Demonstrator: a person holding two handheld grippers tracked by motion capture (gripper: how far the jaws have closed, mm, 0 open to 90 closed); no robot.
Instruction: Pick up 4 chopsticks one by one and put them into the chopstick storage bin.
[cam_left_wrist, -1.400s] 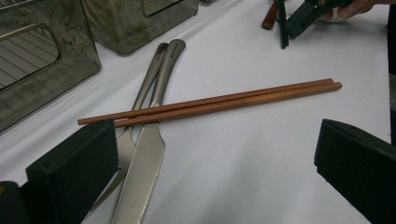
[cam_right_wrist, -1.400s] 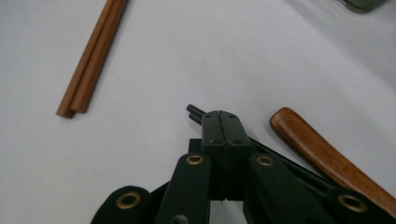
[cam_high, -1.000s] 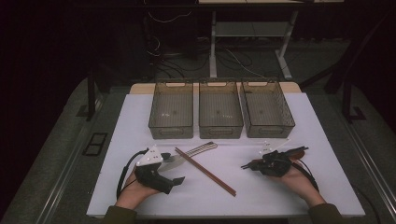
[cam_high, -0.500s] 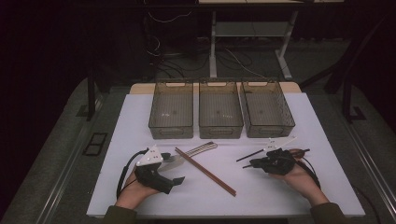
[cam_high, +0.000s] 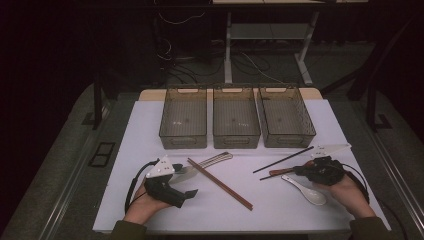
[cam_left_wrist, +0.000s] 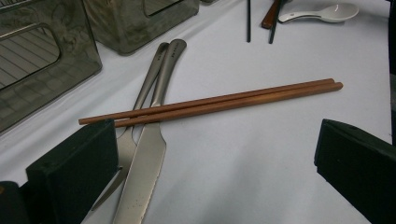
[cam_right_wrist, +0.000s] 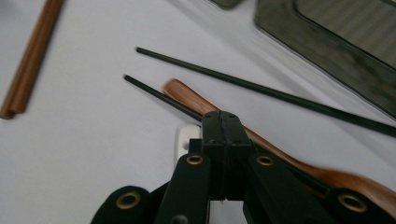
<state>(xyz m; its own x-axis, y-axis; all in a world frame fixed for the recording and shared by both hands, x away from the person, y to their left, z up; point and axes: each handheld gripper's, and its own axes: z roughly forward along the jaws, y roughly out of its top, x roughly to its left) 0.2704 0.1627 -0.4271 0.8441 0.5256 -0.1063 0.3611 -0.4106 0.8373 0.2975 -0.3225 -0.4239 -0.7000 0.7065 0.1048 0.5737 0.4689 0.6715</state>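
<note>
On the white table (cam_high: 150, 125), your three smoky plastic bins (cam_high: 236, 120) sit empty; cutlery remains unsorted; left gripper (cam_high: 186, 186) gapes wide, right gripper (cam_right_wrist: 222, 126) pinched closed, holding nothing

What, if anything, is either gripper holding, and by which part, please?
Nothing: the left gripper is open above the table, and the right gripper is shut on nothing.

A white table (cam_high: 150, 125) stands in a dim room, lit from above while the surroundings fall into near darkness. Grey floor (cam_high: 60, 165) borders it on both sides. Behind it, a pale desk frame (cam_high: 270, 35) stands with tangled cables (cam_high: 250, 62) on the floor beneath. Dark stands (cam_high: 97, 100) flank the table.
</note>
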